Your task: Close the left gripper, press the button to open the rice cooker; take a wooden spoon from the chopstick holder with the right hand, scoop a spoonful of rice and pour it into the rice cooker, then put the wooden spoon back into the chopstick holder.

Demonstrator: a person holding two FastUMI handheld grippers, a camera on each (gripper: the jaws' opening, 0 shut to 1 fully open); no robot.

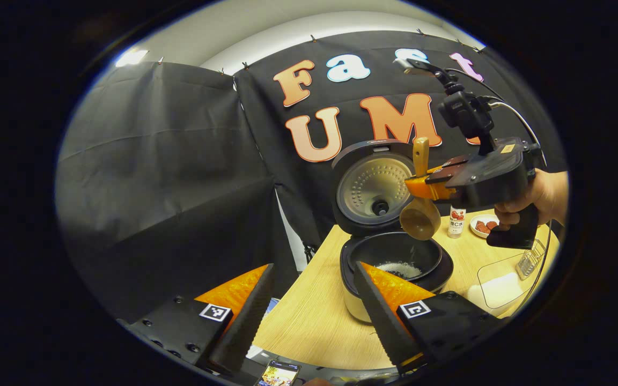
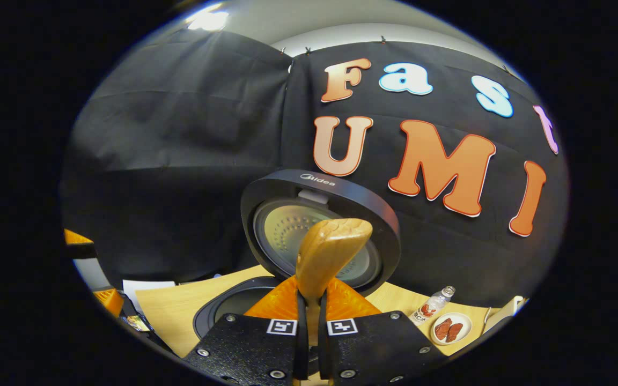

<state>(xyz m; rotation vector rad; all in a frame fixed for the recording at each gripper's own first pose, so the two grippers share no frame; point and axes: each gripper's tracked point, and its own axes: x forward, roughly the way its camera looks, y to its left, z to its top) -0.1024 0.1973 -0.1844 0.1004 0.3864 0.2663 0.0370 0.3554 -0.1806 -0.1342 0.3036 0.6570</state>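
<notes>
Cloth-walled booth (image 2: 180,161), wooden table (image 1: 314,316)

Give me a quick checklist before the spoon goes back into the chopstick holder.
1. Rice cooker lid open: ok.
2. Rice in the inner pot: ok, a white heap lies inside.
3. Wooden spoon emptied: cannot tell, though its bowl hangs tipped over the pot.
4. Right gripper shut on the spoon handle: ok, both fingers press it.
5. Left gripper out of the way: ok, open, low beside the cooker.
6. Path to the chopstick holder: cannot tell, only a wire rack at the table edge.
</notes>
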